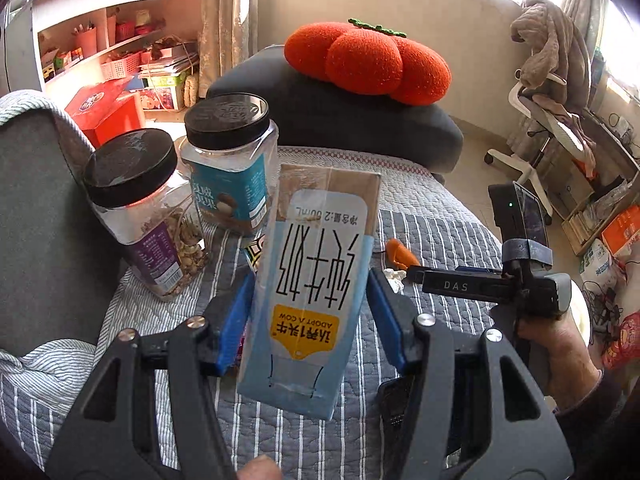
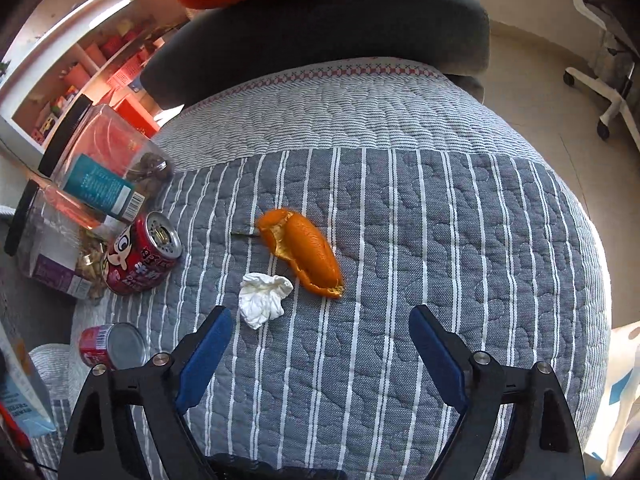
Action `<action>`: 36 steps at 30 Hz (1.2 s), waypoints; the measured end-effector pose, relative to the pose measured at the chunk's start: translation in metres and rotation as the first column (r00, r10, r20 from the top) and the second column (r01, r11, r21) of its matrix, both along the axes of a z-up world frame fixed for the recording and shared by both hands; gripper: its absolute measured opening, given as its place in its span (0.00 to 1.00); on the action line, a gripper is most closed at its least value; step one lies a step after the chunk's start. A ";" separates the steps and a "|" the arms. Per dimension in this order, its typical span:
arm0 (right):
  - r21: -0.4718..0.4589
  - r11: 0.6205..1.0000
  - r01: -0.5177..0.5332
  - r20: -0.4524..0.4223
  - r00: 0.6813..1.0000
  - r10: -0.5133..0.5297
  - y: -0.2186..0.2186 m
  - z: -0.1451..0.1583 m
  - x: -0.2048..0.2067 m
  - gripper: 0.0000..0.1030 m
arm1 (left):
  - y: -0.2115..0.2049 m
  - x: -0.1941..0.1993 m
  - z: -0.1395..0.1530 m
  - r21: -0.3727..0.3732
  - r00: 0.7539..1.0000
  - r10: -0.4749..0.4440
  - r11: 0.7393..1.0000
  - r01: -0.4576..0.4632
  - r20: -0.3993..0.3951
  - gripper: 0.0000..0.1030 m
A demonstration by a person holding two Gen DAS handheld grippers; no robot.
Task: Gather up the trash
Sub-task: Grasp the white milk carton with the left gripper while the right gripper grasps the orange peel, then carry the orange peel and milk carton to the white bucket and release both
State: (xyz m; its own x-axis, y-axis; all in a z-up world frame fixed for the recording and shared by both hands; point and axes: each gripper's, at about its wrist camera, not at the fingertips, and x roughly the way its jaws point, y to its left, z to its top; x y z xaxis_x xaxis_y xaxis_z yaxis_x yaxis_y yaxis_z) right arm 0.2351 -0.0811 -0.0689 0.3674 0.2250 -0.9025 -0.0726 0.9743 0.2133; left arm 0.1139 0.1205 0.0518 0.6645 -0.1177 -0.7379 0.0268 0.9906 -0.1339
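My left gripper (image 1: 311, 276) is shut on a light blue milk carton (image 1: 320, 240), its blue pads pressing both sides, and holds it tilted above the striped quilt (image 1: 440, 216). In the right wrist view my right gripper (image 2: 321, 313) stands open over the quilt (image 2: 460, 240) with nothing between its fingers. An orange peel (image 2: 304, 252) lies just beyond its tips, and a crumpled white tissue (image 2: 264, 298) lies near the left finger. Two red cans (image 2: 140, 256) (image 2: 112, 346) lie on their sides at the left. Peel (image 1: 400, 254) and tissue (image 1: 394, 278) also show behind the carton.
Two clear jars with black lids (image 1: 144, 208) (image 1: 232, 160) stand at the quilt's left edge beside a grey armrest (image 1: 40, 200). A dark cushion (image 1: 340, 120) topped by an orange pumpkin pillow (image 1: 368, 60) lies behind. A white office chair (image 1: 540, 120) and floor clutter are at the right.
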 end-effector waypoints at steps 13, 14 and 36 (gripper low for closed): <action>-0.059 0.997 -0.058 -0.057 0.997 0.055 0.025 -0.030 0.049 0.38 | 0.001 0.013 -0.012 -0.041 0.998 0.008 0.999 -0.011 -0.064 0.57; -0.048 0.997 -0.053 -0.053 0.997 0.050 0.024 -0.028 0.049 0.30 | 0.001 0.014 -0.013 -0.045 0.998 0.007 0.999 -0.010 -0.067 0.57; 0.073 0.996 0.045 0.273 0.960 -0.063 -0.035 0.094 -0.061 0.24 | -0.009 -0.008 0.004 -0.195 0.999 -0.025 0.981 0.016 -0.045 0.57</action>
